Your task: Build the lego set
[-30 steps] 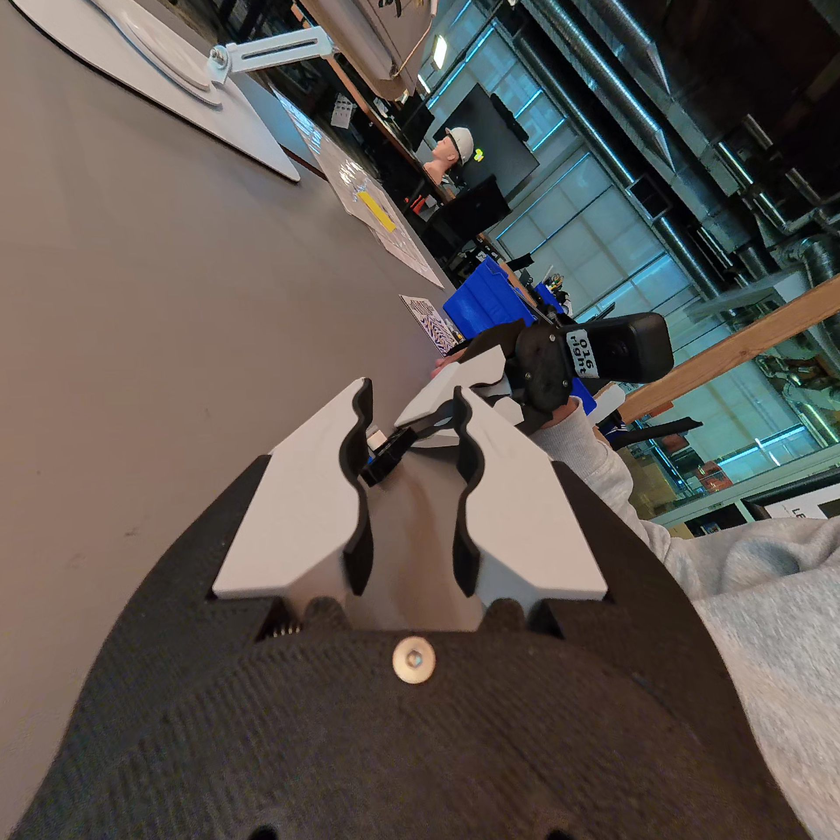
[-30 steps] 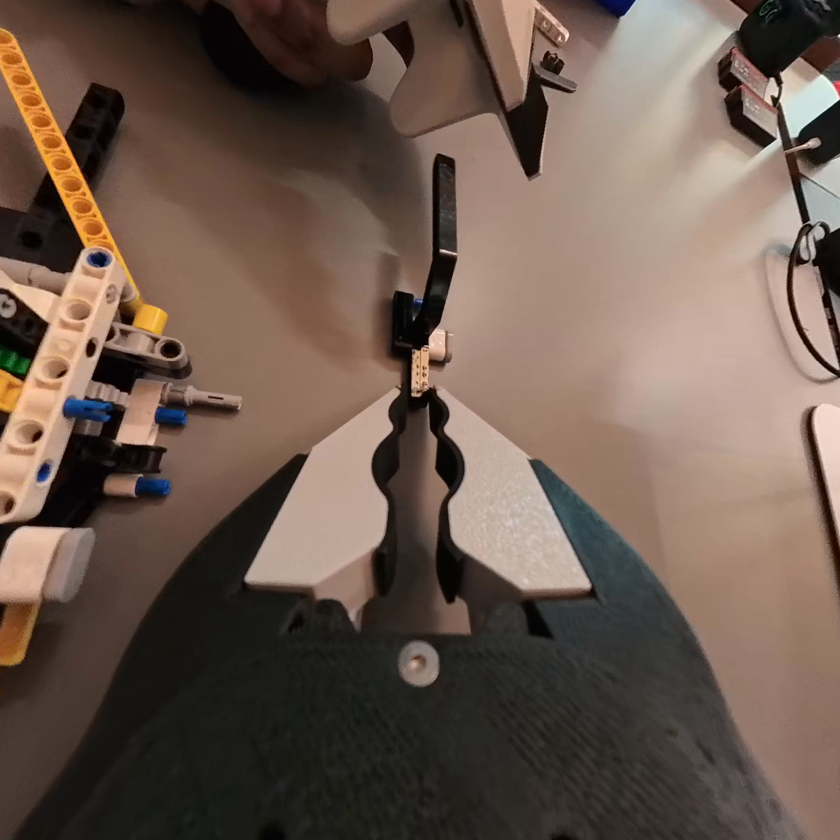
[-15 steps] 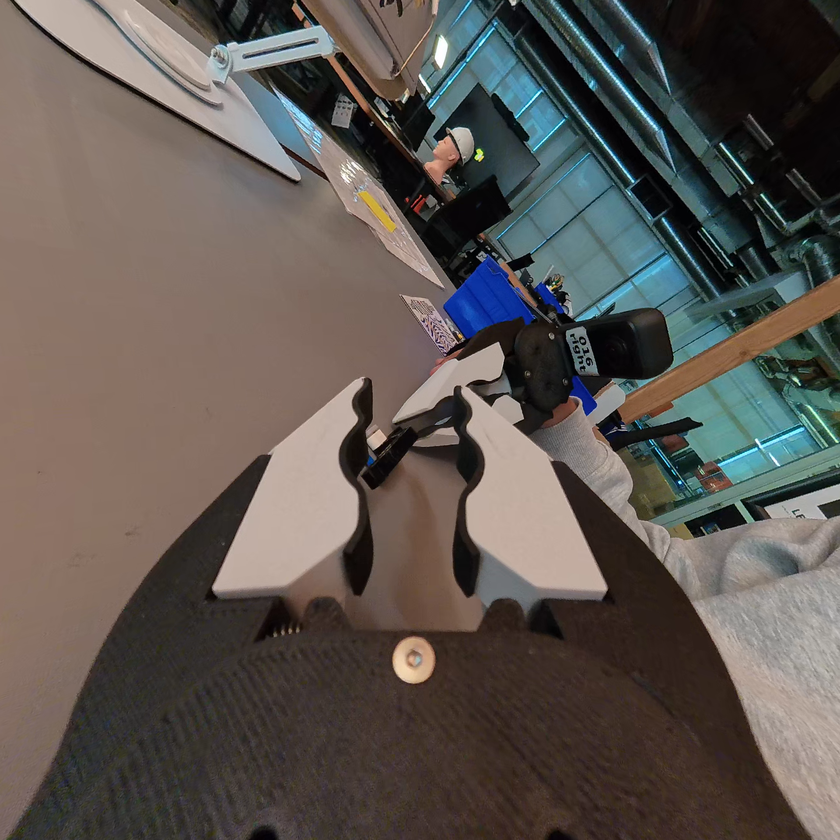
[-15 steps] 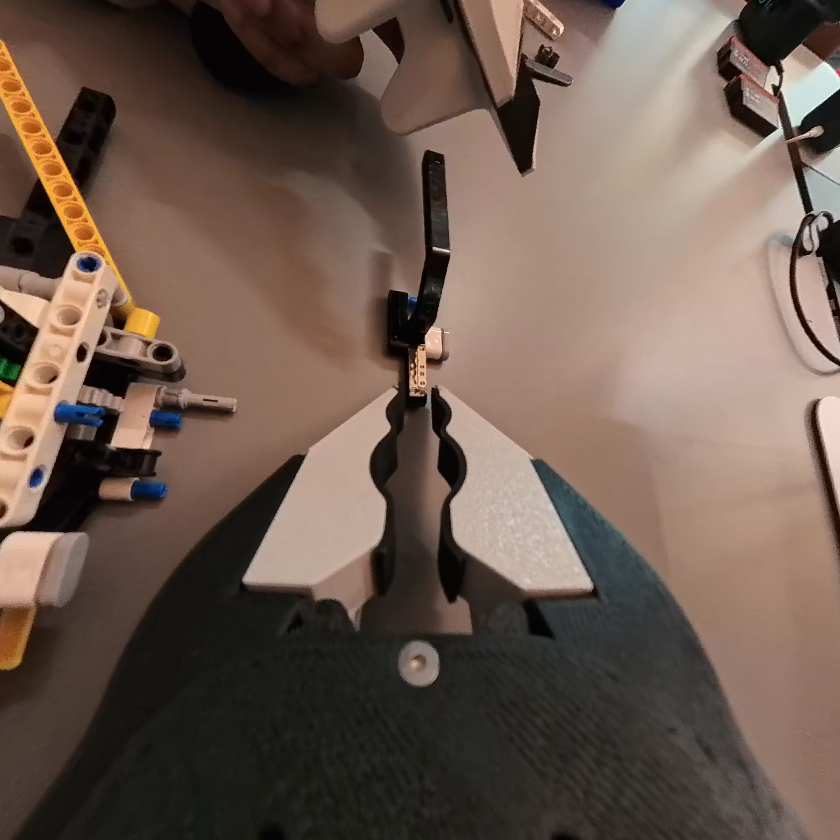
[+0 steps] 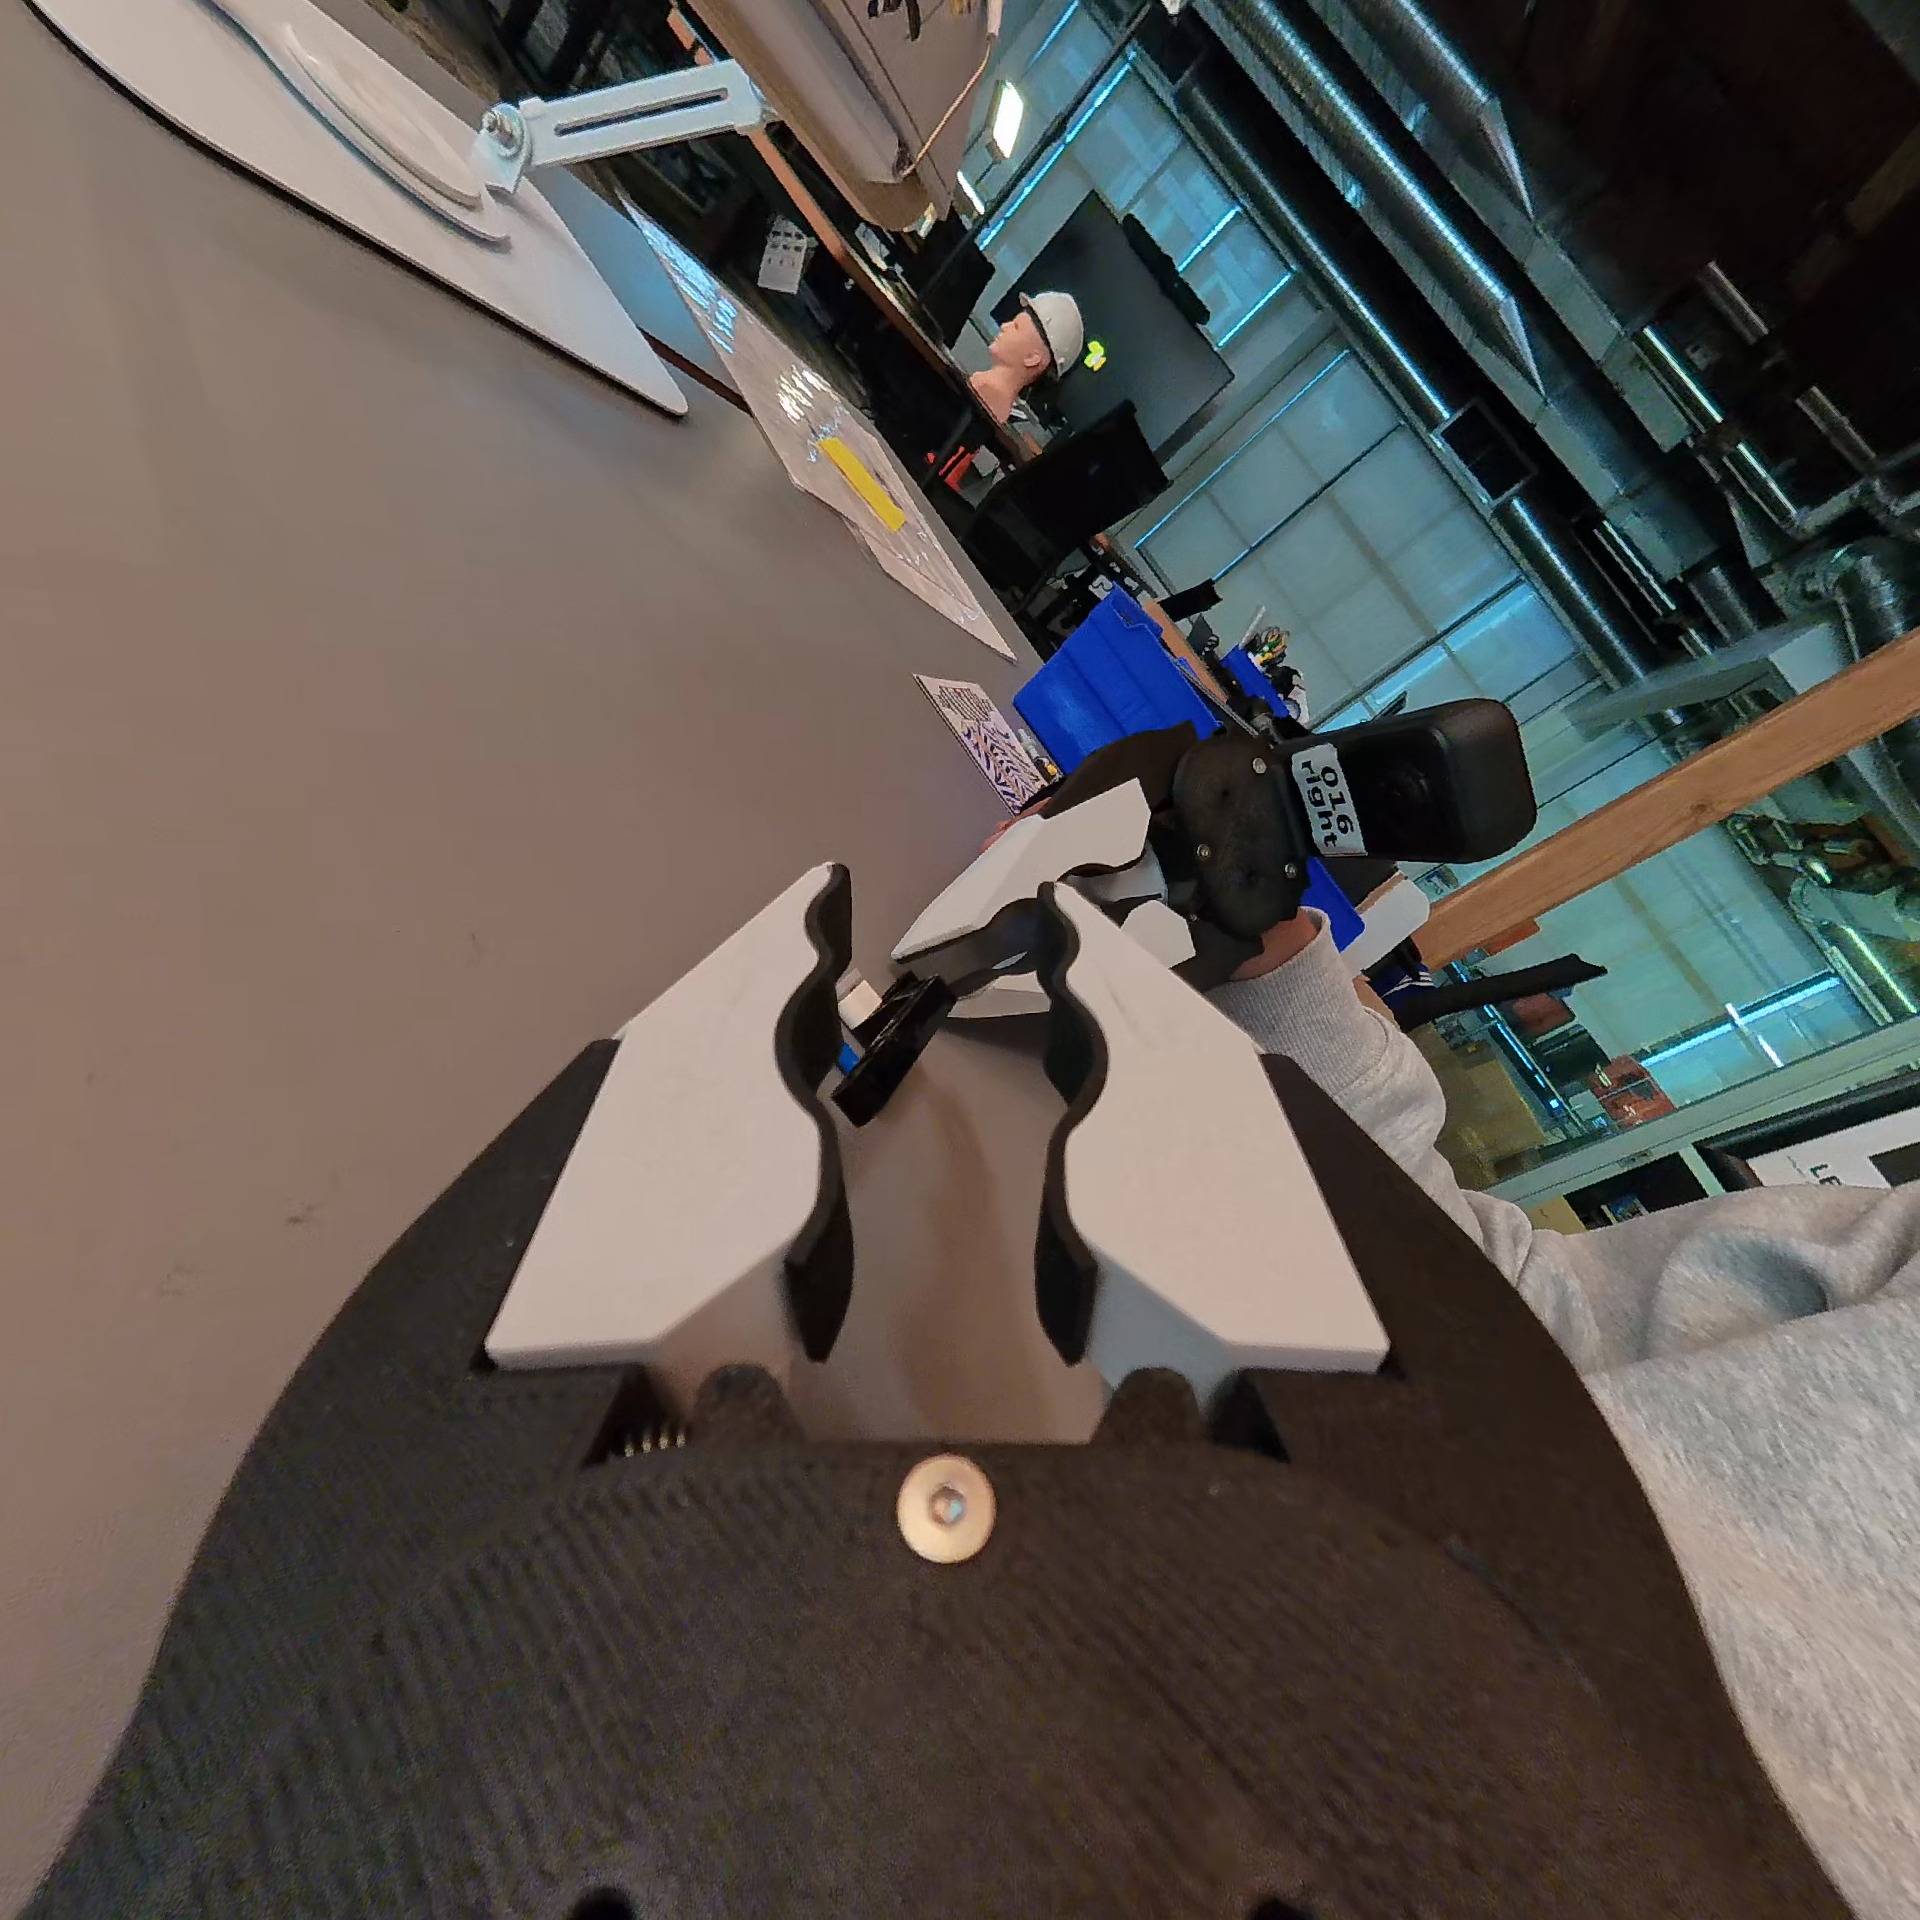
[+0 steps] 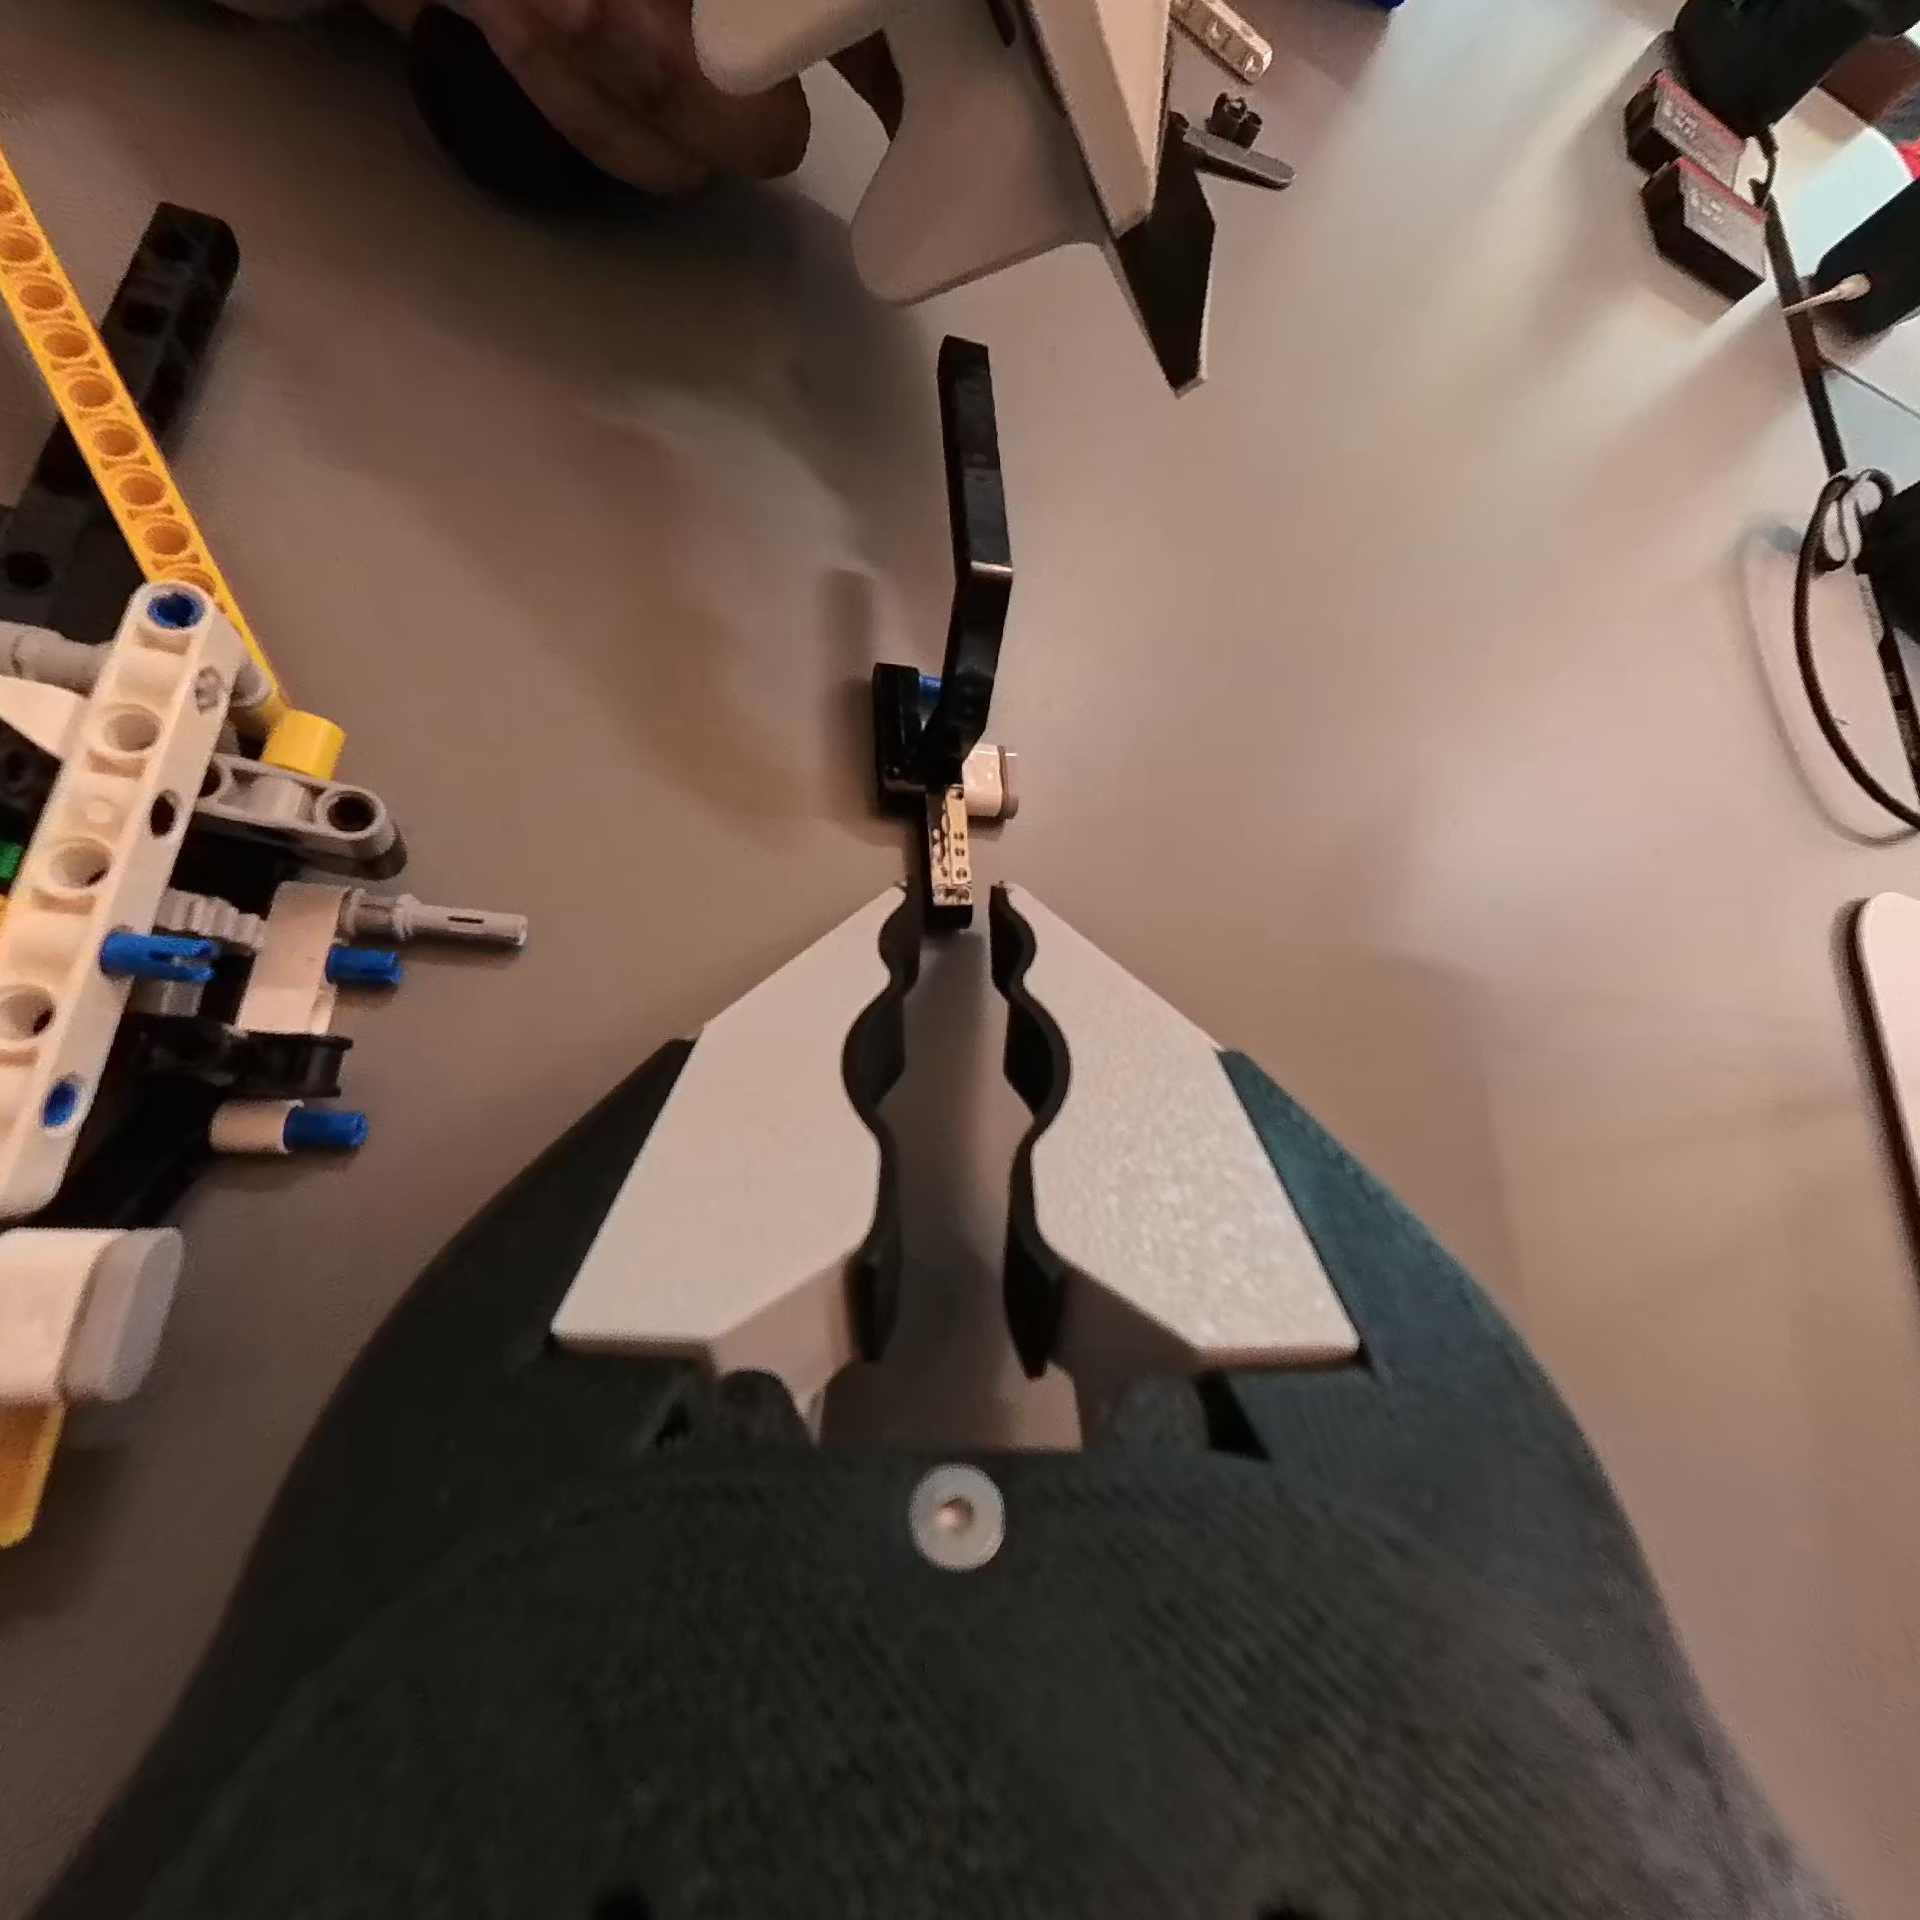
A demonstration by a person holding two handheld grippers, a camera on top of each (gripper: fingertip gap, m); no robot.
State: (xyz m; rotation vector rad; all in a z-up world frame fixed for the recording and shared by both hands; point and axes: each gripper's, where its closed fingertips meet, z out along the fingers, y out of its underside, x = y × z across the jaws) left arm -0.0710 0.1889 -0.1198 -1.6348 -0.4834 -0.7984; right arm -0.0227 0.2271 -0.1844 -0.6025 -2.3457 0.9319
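Observation:
A small sub-assembly lies on the grey table [image 6: 1351, 623]: a bent black beam [image 6: 977, 540], a black connector with a blue pin [image 6: 902, 727] and a white piece [image 6: 992, 795]. My right gripper [image 6: 948, 902] has its jaws slightly parted around the assembly's near end, a black tab with a pale strip [image 6: 951, 857]; a thin gap shows on the right side. My left gripper [image 6: 1039, 332] is open beyond the beam's far end. In the left wrist view the left gripper [image 5: 940, 894] frames the black beam [image 5: 894, 1049], with the right gripper [image 5: 935, 977] behind it.
A partly built model [image 6: 104, 831] with a long yellow beam [image 6: 104, 416] and a grey axle pin [image 6: 436, 920] lies at the left. Loose small parts [image 6: 1226, 135], black boxes [image 6: 1704, 208], a cable [image 6: 1860, 644] and a white board [image 6: 1891, 1039] are at the right. Across from one pair of fingers to the other is roughly 9 cm.
My right gripper's jaws have parted a little from the tab they pinched before. The left gripper and the sub-assembly have barely moved.

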